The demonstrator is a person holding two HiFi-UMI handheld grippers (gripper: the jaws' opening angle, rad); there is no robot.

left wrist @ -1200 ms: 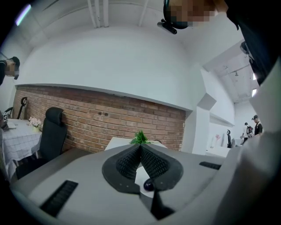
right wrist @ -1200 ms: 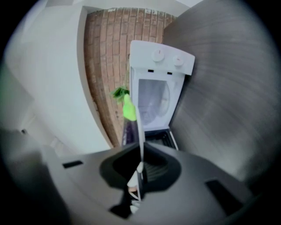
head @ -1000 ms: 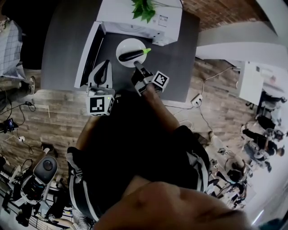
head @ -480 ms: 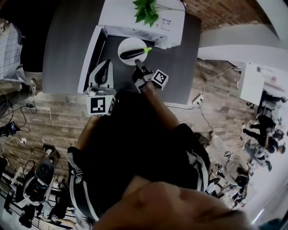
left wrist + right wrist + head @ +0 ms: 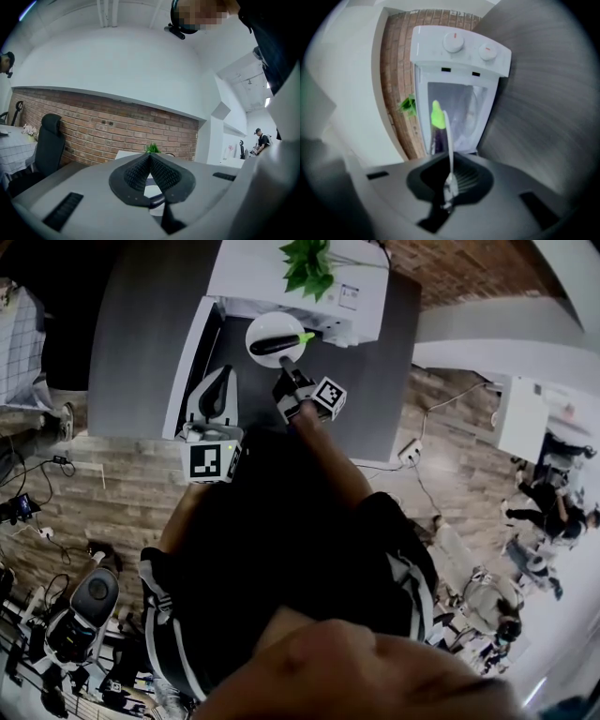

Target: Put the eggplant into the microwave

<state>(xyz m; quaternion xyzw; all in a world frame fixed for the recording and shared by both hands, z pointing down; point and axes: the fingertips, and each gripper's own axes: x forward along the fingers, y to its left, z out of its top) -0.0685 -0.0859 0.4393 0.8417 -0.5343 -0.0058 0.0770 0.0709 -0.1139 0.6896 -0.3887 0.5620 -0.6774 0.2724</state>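
The right gripper point(image 5: 285, 369) had its fingers pinched on the plate point(image 5: 262, 326) rim and the left gripper point(image 5: 150, 158) had its shut empty, so a tilt at the microwave point(image 5: 281, 277) might have rolled the eggplant point(image 5: 277, 343) off.

The microwave point(image 5: 300, 282) mouth stands open toward the near side, but the white plate point(image 5: 261, 329) carrying the eggplant point(image 5: 278, 343) sits right at it and fills most of the way in. On the left, the open door point(image 5: 187, 362) juts near like a wall, and the left gripper point(image 5: 217, 373) sits just beside it, narrowing that lane. Right of the plate, the grey table point(image 5: 375, 371) lies bare to its edge. 1 plant point(image 5: 305, 263) crowds the microwave's top.
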